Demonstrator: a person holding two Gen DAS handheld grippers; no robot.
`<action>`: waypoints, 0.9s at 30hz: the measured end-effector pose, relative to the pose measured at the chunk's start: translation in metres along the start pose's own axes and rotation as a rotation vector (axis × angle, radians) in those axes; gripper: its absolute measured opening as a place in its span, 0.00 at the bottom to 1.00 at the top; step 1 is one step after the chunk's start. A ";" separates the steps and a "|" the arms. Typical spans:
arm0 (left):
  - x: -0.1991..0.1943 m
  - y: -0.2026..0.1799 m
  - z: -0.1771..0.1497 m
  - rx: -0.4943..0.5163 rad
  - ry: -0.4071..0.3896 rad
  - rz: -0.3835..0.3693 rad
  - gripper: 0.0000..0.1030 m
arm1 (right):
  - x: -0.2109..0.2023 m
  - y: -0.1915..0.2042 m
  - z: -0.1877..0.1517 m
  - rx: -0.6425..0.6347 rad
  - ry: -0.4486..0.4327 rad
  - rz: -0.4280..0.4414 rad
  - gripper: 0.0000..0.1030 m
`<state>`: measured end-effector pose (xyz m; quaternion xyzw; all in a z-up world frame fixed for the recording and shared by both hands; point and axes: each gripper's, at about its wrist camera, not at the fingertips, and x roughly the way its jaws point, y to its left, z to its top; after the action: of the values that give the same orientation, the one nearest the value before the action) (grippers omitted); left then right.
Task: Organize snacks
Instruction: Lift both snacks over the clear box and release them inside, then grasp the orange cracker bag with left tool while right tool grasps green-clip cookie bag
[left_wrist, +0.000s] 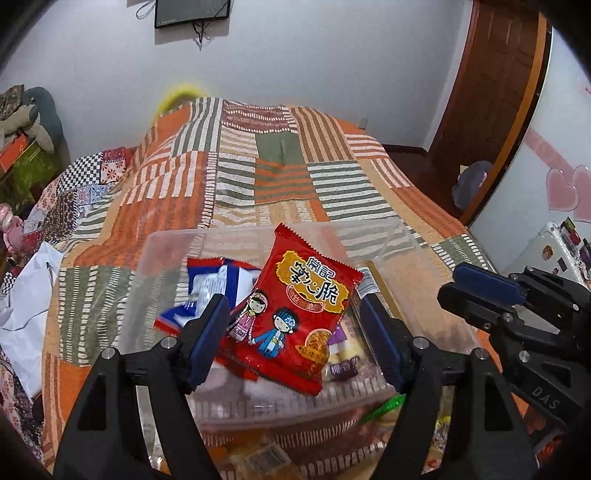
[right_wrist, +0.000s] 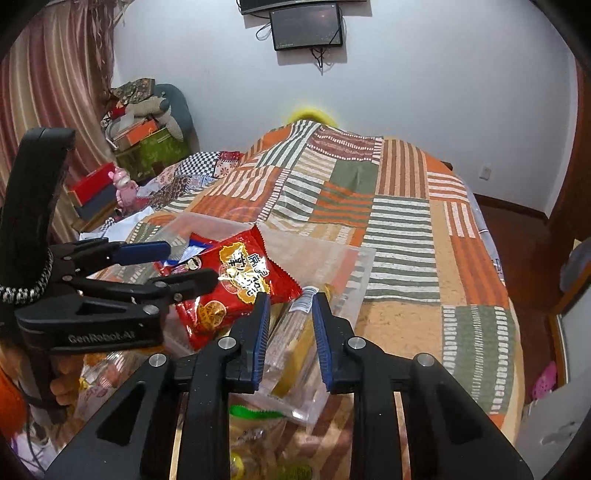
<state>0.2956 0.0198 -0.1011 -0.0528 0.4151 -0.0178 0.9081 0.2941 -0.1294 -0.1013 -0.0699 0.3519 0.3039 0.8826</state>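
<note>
Two black plastic two-finger grippers are seen, the left gripper (left_wrist: 295, 332) and right gripper (right_wrist: 288, 328) each fitted with ribbed blue pads and silver screws. White "GenRobot.AI" lettering is shown at the right-wrist frame's lower left.

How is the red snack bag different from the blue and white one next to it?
The red snack bag lies on top, tilted, with two cartoon people on its front; the blue and white packet sits underneath, partly hidden. The red snack bag looks smooth, the blue and white packet crumpled. Both are in the clear plastic box.
</note>
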 end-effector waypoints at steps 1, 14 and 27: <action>-0.006 0.001 -0.002 0.002 -0.008 0.009 0.71 | -0.003 0.001 -0.001 -0.001 -0.004 -0.002 0.26; -0.081 0.026 -0.036 -0.025 -0.069 0.041 0.76 | -0.052 0.018 -0.011 -0.027 -0.098 -0.021 0.48; -0.112 0.061 -0.085 -0.023 -0.057 0.082 0.79 | -0.057 0.025 -0.044 -0.013 -0.062 -0.016 0.50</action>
<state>0.1574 0.0816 -0.0794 -0.0467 0.3909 0.0260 0.9189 0.2217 -0.1514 -0.0935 -0.0689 0.3219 0.3010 0.8950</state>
